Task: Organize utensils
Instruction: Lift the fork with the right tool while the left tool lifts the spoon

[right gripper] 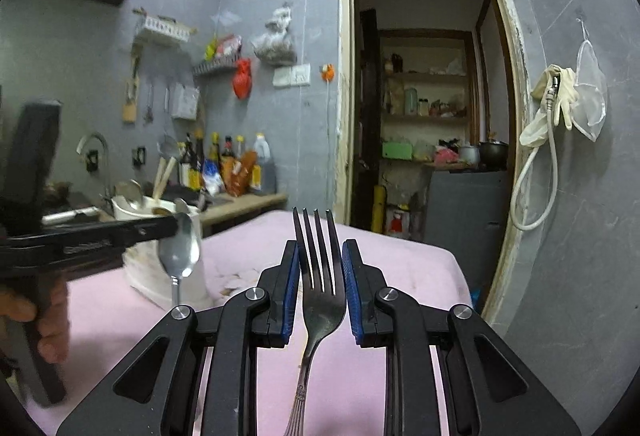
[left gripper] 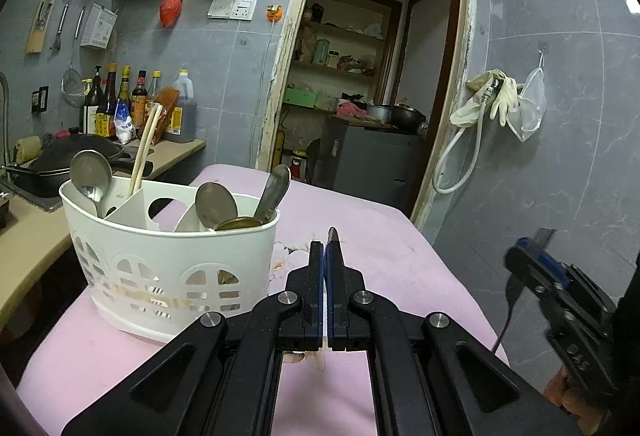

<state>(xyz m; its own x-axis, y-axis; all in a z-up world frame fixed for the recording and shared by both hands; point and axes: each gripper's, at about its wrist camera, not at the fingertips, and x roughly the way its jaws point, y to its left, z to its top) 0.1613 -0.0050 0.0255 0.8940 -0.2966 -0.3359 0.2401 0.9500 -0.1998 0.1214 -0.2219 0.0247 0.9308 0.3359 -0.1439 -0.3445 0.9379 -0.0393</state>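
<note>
Dark fork (right gripper: 322,276) tines-up at 12 o'clock; steel spoon (right gripper: 180,252) bowl-up; white caddy (left gripper: 172,260) at 10, holding spoons.

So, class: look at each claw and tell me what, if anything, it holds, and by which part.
Left claw: a spoon, gripped by its bowl, handle hanging down. Right claw: a fork, gripped by the sides of its head.
</note>
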